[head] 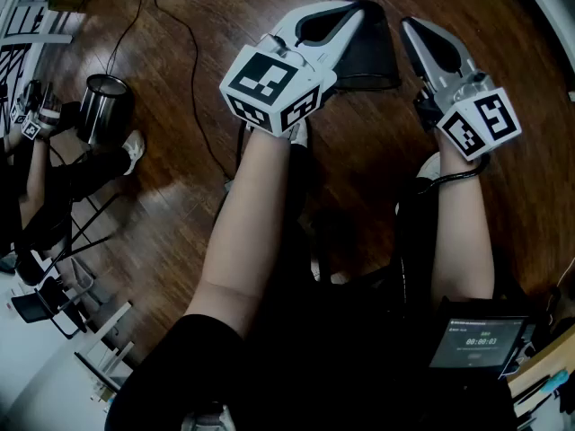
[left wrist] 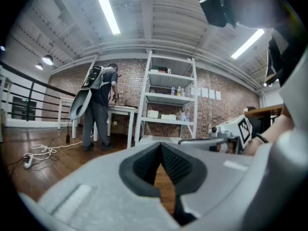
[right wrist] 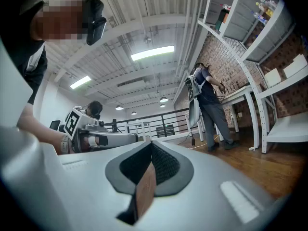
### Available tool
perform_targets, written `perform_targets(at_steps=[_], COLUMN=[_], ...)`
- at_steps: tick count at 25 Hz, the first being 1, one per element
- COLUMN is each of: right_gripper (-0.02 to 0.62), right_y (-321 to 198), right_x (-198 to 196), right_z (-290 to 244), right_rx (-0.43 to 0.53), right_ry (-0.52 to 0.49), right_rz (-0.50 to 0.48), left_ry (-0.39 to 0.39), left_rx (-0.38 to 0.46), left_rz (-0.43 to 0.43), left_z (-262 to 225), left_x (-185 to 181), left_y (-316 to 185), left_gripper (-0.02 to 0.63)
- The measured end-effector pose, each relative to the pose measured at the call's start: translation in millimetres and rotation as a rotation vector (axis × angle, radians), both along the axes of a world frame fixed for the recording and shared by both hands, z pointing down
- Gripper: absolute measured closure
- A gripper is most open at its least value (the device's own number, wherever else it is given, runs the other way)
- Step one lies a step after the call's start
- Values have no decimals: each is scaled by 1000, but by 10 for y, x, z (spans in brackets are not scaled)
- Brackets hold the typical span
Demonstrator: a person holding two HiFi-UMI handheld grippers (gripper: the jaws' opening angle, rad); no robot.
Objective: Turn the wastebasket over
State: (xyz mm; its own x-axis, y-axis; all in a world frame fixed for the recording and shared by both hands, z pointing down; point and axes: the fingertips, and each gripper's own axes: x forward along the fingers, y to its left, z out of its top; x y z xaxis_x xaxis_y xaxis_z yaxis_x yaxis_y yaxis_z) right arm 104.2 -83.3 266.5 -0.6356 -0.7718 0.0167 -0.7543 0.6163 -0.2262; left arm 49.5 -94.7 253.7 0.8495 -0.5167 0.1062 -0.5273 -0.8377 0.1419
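A black wastebasket (head: 370,57) stands on the wooden floor ahead of me, partly hidden by my left gripper (head: 358,9). That gripper is held level above the floor with its jaws together and nothing between them; its own view shows the pads (left wrist: 160,147) meeting at the tips. My right gripper (head: 409,25) hovers just right of the basket, shut and empty, pads (right wrist: 150,147) closed. Each gripper shows in the other's view: the right gripper (left wrist: 231,131) and the left gripper (right wrist: 94,136). Neither touches the basket.
A shiny metal bin (head: 103,106) stands at far left beside a seated person who holds grippers. A black cable (head: 193,79) runs across the floor. A white shelving rack (left wrist: 168,95) and a person standing at a table (left wrist: 98,105) are beyond. A small screen (head: 476,341) sits at my lap.
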Motion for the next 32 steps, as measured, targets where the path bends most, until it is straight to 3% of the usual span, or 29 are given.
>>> perform_targets(at_steps=[8,14,21,32], right_gripper=[584,584,584,584], right_y=[-294,-732,-899,-937], right_x=[-111,52,180,76], right_z=[-101,44,56,477], right_rx=[27,21,16,-95], right_ry=[46,52,68,-43], right_rz=[-20,-27,-16,21], left_ry=[17,8,5,33], left_rx=[7,-2,-3,10], left_rz=[0,-8,6,-5], left_z=[-148,-7,-43,-109], left_x=[-77,117,269,1], left_y=[-304,-767,-947,-973], left_gripper=[603,603,603,603])
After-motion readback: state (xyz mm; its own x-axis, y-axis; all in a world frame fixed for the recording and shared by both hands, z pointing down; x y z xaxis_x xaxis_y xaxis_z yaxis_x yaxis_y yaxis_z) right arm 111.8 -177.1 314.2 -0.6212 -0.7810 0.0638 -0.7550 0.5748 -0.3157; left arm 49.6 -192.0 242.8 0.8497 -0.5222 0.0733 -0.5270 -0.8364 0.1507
